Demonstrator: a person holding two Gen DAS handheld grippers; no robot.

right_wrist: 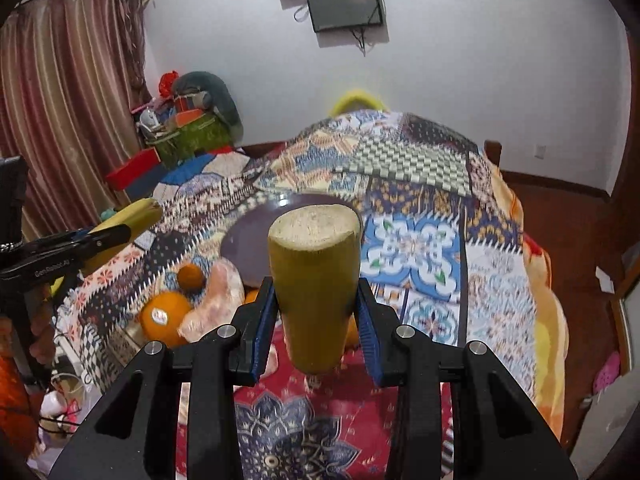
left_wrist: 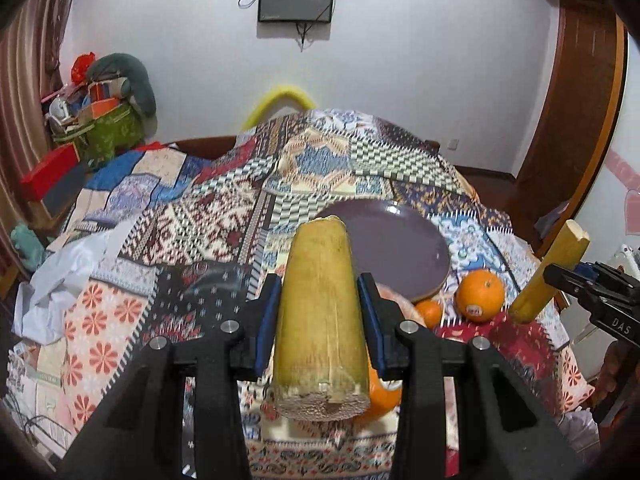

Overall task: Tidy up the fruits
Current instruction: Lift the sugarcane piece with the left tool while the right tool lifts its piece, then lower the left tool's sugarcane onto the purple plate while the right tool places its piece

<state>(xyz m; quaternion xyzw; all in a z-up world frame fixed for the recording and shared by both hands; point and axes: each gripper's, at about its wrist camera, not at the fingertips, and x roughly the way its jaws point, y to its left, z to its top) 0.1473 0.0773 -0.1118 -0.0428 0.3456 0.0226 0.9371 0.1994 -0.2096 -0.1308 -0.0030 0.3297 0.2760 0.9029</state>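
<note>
My left gripper (left_wrist: pixel 320 308) is shut on a thick yellow-green sugarcane piece (left_wrist: pixel 320 320) and holds it above the patterned cloth, near a purple plate (left_wrist: pixel 404 252). My right gripper (right_wrist: pixel 316 312) is shut on a second sugarcane piece (right_wrist: pixel 316 276), also raised; it shows at the right of the left wrist view (left_wrist: pixel 550 272). Oranges (left_wrist: pixel 480 296) (right_wrist: pixel 166 316) and a peeled pomelo segment (right_wrist: pixel 220 300) lie on the cloth in front of the plate (right_wrist: pixel 248 240). The left gripper with its cane shows at the left of the right wrist view (right_wrist: pixel 132 216).
A patchwork cloth (left_wrist: pixel 200 240) covers the table. White paper (left_wrist: pixel 68 272) lies at its left edge. Boxes and a green bag (left_wrist: pixel 108 128) stand at the back left by a curtain. A wooden door frame (left_wrist: pixel 576 128) is on the right.
</note>
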